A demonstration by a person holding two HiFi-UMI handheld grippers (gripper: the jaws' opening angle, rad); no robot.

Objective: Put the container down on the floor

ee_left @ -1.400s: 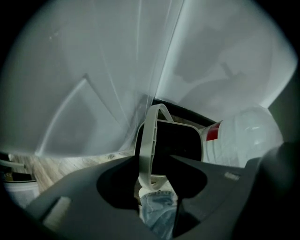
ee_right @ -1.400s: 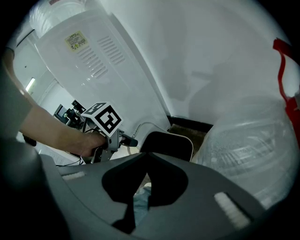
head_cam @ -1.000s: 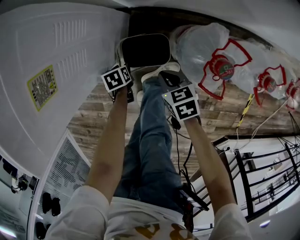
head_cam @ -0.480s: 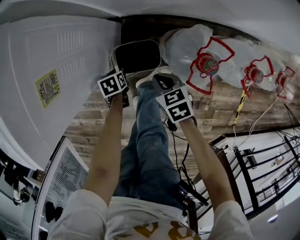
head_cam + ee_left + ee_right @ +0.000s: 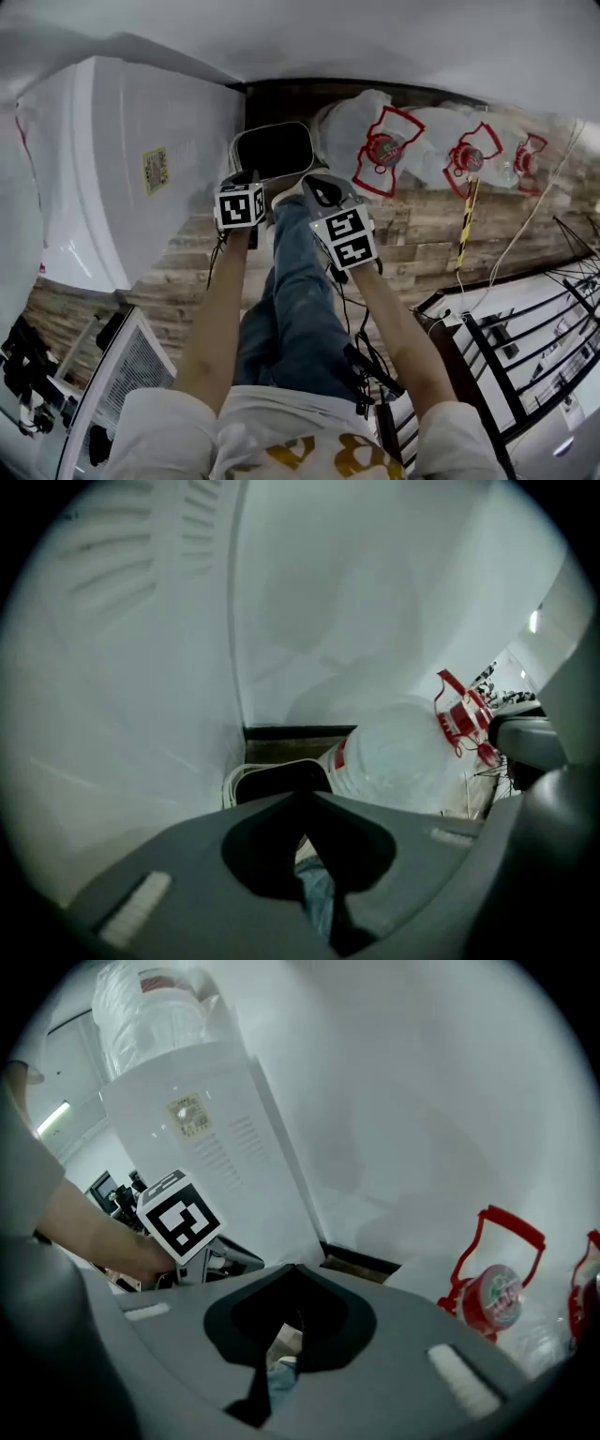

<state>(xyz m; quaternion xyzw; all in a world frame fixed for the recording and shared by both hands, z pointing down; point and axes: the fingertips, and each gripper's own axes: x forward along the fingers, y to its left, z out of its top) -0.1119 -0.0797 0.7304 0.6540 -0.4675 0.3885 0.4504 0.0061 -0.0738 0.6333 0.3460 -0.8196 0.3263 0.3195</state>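
- White-rimmed, dark-lined rectangular plastic container (image 5: 274, 150) sits on wood-plank floor (image 5: 178, 258), between white cabinet (image 5: 131, 197) and clear water jug (image 5: 352, 131); mouth up, long axis along the wall.
- Left gripper (image 5: 246, 178): jaws pressed together, empty, over near rim.
- Right gripper (image 5: 317, 190): jaws together, empty.

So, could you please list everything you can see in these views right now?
Container: one, white rim, dark inside, on the floor in the corner.
Water jugs: three, clear with red handles, on the floor along the wall.
Water dispenser: one, white, left of the container.
Vented unit: one, white, lower left.
Rack: one, black, lower right.
Floor: brown wood planks.
Jeans: blue, centre.
Left gripper: grey, jaws together, empty.
Right gripper: grey, jaws together, empty.
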